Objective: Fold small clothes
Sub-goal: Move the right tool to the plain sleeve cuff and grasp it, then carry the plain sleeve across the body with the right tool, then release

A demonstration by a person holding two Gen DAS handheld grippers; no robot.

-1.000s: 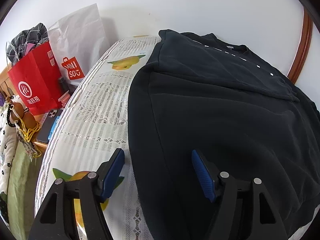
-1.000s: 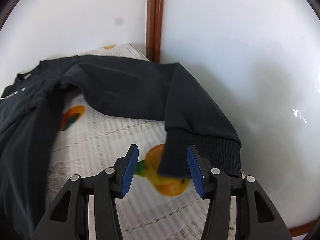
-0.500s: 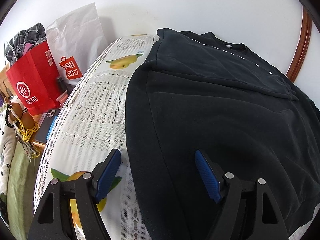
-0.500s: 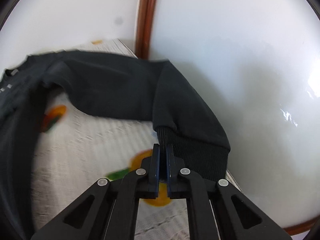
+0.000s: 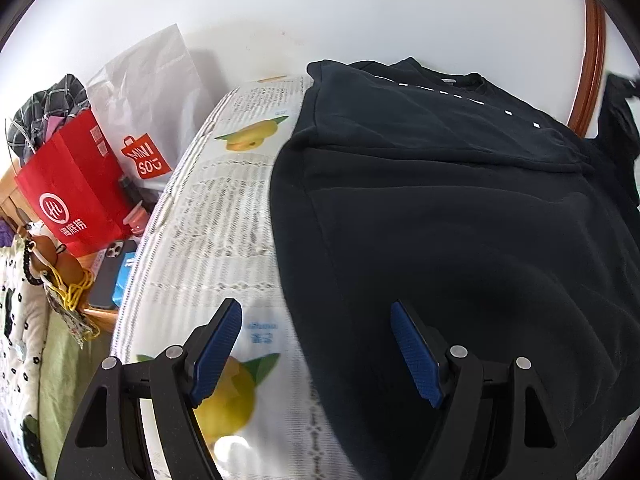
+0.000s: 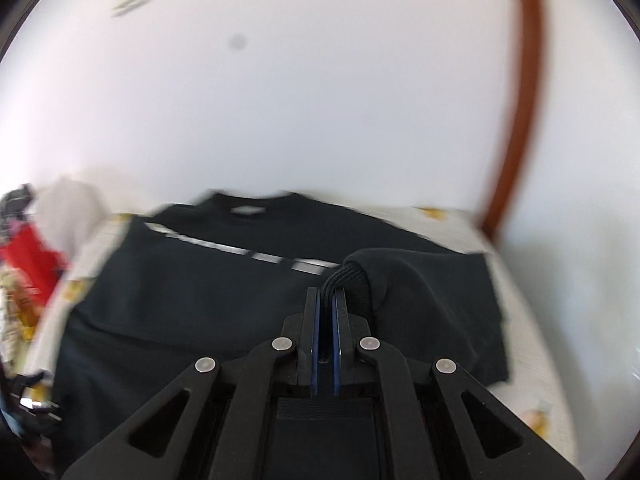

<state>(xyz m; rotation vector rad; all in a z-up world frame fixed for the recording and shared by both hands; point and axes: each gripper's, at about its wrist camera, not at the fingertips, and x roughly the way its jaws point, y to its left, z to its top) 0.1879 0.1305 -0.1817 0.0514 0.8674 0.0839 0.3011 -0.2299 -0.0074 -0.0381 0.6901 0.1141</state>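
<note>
Lighting: bright, even daylight; soft shadows on white wall (image 5: 360, 12). Right wrist view motion-blurred; fisheye bending, dark corners in both.

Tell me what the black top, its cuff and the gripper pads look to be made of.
Black top: matte, soft knit, likely cotton fleece; it drapes in gentle folds.
Cuff: ribbed knit; ridges show where the right gripper pinches it.
Pads: blue, finely textured, probably rubber.

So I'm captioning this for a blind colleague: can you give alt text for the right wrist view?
The right tool is shut on the ribbed cuff of a black sweatshirt, holding the sleeve over its body. The sweatshirt lies on a fruit-print cloth by a white wall.
</note>
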